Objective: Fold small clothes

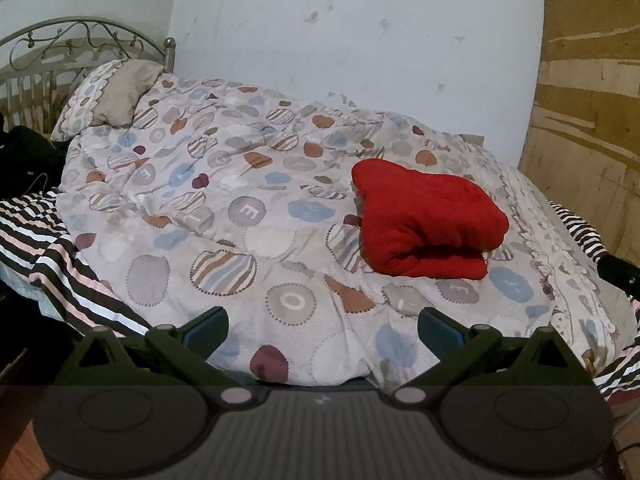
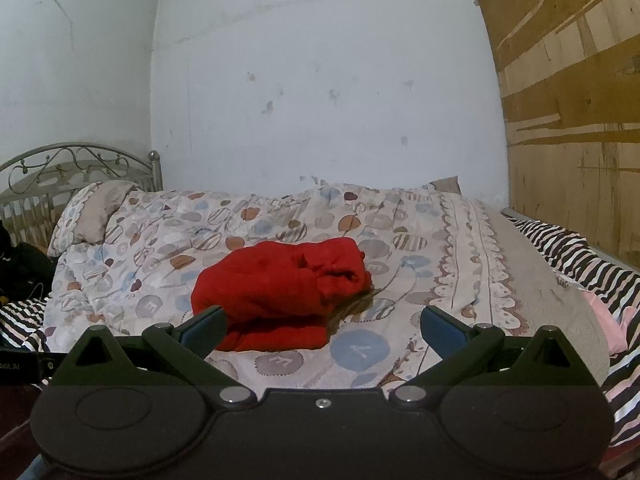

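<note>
While both grippers hang at the near edge of the bed, the left gripper (image 1: 323, 325) and right gripper (image 2: 323, 325) have their jaws spread wide, holding nothing. A red garment (image 2: 280, 292) lies folded in a bundle on the patterned quilt (image 1: 224, 216), beyond the jaws.

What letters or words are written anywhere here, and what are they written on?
"E", on a grey dotted circle of the patterned quilt.
"O", on a grey circle nearer the left tongs.
"E", on a grey circle near the folded red fleece garment, in front of the right tongs.
"K", on a blue circle beside it.
"ool.AI", partly cut off, on a black device at the left edge.
Other circle letters are too blurred to read.
</note>
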Action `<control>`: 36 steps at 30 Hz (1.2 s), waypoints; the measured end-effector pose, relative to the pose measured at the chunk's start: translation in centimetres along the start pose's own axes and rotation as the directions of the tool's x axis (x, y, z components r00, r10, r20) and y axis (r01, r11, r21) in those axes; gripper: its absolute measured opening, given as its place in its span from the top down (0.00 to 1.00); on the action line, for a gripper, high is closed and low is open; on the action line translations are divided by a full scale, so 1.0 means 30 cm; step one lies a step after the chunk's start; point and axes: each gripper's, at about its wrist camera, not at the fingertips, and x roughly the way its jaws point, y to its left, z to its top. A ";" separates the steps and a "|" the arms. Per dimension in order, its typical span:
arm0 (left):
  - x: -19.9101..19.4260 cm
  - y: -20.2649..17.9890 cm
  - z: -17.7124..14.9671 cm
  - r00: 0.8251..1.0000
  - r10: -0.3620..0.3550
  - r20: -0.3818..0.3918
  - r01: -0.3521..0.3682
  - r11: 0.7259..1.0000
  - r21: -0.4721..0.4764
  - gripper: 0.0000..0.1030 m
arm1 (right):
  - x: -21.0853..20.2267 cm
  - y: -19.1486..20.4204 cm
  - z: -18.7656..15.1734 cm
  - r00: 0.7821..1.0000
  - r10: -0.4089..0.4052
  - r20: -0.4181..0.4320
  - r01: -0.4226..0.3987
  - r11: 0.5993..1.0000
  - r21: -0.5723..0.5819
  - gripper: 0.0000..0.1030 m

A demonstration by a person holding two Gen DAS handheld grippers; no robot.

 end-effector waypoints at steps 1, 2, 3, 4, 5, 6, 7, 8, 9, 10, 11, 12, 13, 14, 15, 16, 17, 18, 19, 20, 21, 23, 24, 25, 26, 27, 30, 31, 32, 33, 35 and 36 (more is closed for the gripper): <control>0.001 -0.001 0.001 1.000 0.000 0.001 0.000 1.000 -0.001 0.00 | -0.001 -0.001 0.000 1.000 0.001 0.000 -0.001 1.000 0.000 0.00; 0.002 -0.001 0.000 1.000 -0.001 0.001 0.001 1.000 -0.003 0.00 | 0.000 -0.001 0.000 1.000 0.001 0.001 -0.001 1.000 -0.001 0.00; 0.002 0.000 0.000 1.000 -0.001 -0.001 0.001 1.000 -0.004 0.00 | 0.001 -0.001 0.000 1.000 0.001 0.000 -0.001 1.000 -0.001 0.00; 0.003 -0.001 0.002 1.000 -0.002 -0.003 0.002 1.000 -0.006 0.00 | 0.000 -0.003 0.001 1.000 0.001 -0.001 -0.001 1.000 0.000 0.00; 0.004 -0.002 0.003 1.000 -0.004 -0.004 0.004 1.000 -0.009 0.00 | -0.001 -0.004 0.002 1.000 0.002 -0.001 -0.002 1.000 0.001 0.00; 0.007 -0.003 0.002 1.000 -0.004 -0.007 0.004 1.000 -0.014 0.00 | 0.000 -0.003 0.001 1.000 0.002 -0.002 -0.002 1.000 0.003 0.00; 0.008 -0.003 0.003 1.000 -0.004 -0.009 0.004 1.000 -0.017 0.00 | 0.001 -0.004 0.001 1.000 0.002 -0.003 -0.002 1.000 0.004 0.00; 0.010 -0.003 0.003 1.000 -0.004 -0.012 0.004 1.000 -0.019 0.00 | 0.001 -0.005 0.001 1.000 0.002 -0.003 -0.002 1.000 0.005 0.00; 0.011 -0.005 0.003 1.000 -0.005 -0.013 0.005 1.000 -0.019 0.00 | 0.002 -0.004 0.000 1.000 0.002 -0.004 -0.002 1.000 0.006 0.00; 0.011 -0.004 0.004 1.000 -0.006 -0.014 0.006 1.000 -0.019 0.00 | 0.001 -0.005 0.001 1.000 0.000 -0.003 0.000 1.000 0.003 0.00; 0.012 -0.004 0.004 1.000 -0.006 -0.014 0.006 1.000 -0.018 0.00 | 0.002 -0.005 0.001 1.000 0.000 -0.002 0.000 1.000 0.003 0.00; 0.011 -0.006 0.003 1.000 -0.007 -0.015 0.006 1.000 -0.016 0.00 | 0.003 -0.006 0.001 1.000 0.000 -0.003 0.000 1.000 0.004 0.00; 0.012 -0.009 0.003 1.000 -0.007 -0.016 0.007 1.000 -0.015 0.00 | 0.004 -0.007 -0.001 1.000 0.000 -0.005 0.000 1.000 0.006 0.00; 0.011 -0.009 0.001 1.000 -0.008 -0.017 0.007 1.000 -0.015 0.00 | 0.005 -0.007 -0.002 1.000 -0.001 -0.006 0.001 1.000 0.009 0.00; 0.011 -0.010 0.000 1.000 -0.009 -0.017 0.009 1.000 -0.016 0.00 | 0.007 -0.008 -0.005 1.000 -0.002 -0.007 0.002 1.000 0.012 0.00; 0.012 -0.011 0.000 1.000 -0.011 -0.019 0.010 1.000 -0.016 0.00 | 0.007 -0.008 -0.010 1.000 -0.004 -0.007 0.004 1.000 0.015 0.00; 0.013 -0.012 -0.002 1.000 -0.012 -0.020 0.012 1.000 -0.017 0.00 | 0.006 -0.010 -0.015 1.000 -0.007 -0.007 0.007 1.000 0.017 0.00; 0.014 -0.013 -0.003 1.000 -0.013 -0.022 0.012 1.000 -0.016 0.00 | 0.005 -0.007 -0.019 1.000 -0.008 -0.008 0.008 1.000 0.018 0.00; 0.016 -0.014 -0.004 1.000 -0.012 -0.024 0.012 1.000 -0.015 0.00 | 0.005 -0.009 -0.022 1.000 -0.009 -0.009 0.009 1.000 0.019 0.00; 0.017 -0.015 -0.004 1.000 -0.012 -0.026 0.012 1.000 -0.014 0.00 | 0.004 -0.009 -0.025 1.000 -0.009 -0.010 0.010 1.000 0.019 0.00; 0.017 -0.015 -0.005 1.000 -0.012 -0.025 0.011 1.000 -0.014 0.00 | 0.005 -0.009 -0.025 1.000 -0.010 -0.012 0.010 1.000 0.020 0.00; 0.017 -0.015 -0.004 1.000 -0.013 -0.025 0.012 1.000 -0.017 0.00 | 0.004 -0.011 -0.028 1.000 -0.012 -0.013 0.013 1.000 0.024 0.00; 0.017 -0.015 -0.003 1.000 -0.013 -0.025 0.012 1.000 -0.017 0.00 | 0.003 -0.014 -0.028 1.000 -0.014 -0.014 0.014 1.000 0.026 0.00; 0.017 -0.016 -0.004 1.000 -0.012 -0.025 0.012 1.000 -0.020 0.00 | 0.002 -0.014 -0.028 1.000 -0.015 -0.014 0.015 1.000 0.027 0.00; 0.018 -0.014 -0.008 1.000 -0.012 -0.024 0.012 1.000 -0.022 0.00 | 0.002 -0.015 -0.027 1.000 -0.016 -0.016 0.016 0.999 0.029 0.00; 0.018 -0.015 -0.009 1.000 -0.011 -0.022 0.011 1.000 -0.024 0.00 | 0.000 -0.013 -0.029 1.000 -0.016 -0.018 0.016 0.999 0.029 0.00; 0.017 -0.027 -0.006 0.999 0.050 -0.014 -0.050 0.999 0.004 0.00 | 0.002 -0.012 -0.028 1.000 -0.015 -0.024 0.015 1.000 0.026 0.00; 0.015 -0.038 -0.005 0.995 0.096 -0.003 -0.096 0.995 0.025 0.00 | 0.004 -0.014 -0.026 1.000 -0.014 -0.025 0.015 1.000 0.026 0.00; 0.013 -0.042 -0.004 0.992 0.127 0.013 -0.127 0.991 0.041 0.00 | 0.003 -0.012 -0.026 1.000 -0.014 -0.024 0.015 1.000 0.026 0.00; 0.010 -0.047 -0.004 0.990 0.139 0.028 -0.140 0.989 0.054 0.00 | 0.004 -0.012 -0.026 1.000 -0.015 -0.023 0.016 1.000 0.027 0.00; 0.005 -0.048 -0.001 0.990 0.133 0.038 -0.135 0.989 0.062 0.00 | 0.004 -0.012 -0.027 1.000 -0.015 -0.024 0.016 0.999 0.030 0.00; 0.004 -0.047 0.000 0.991 0.127 0.038 -0.129 0.990 0.055 0.00 | 0.004 -0.012 -0.028 1.000 -0.014 -0.025 0.015 0.999 0.030 0.00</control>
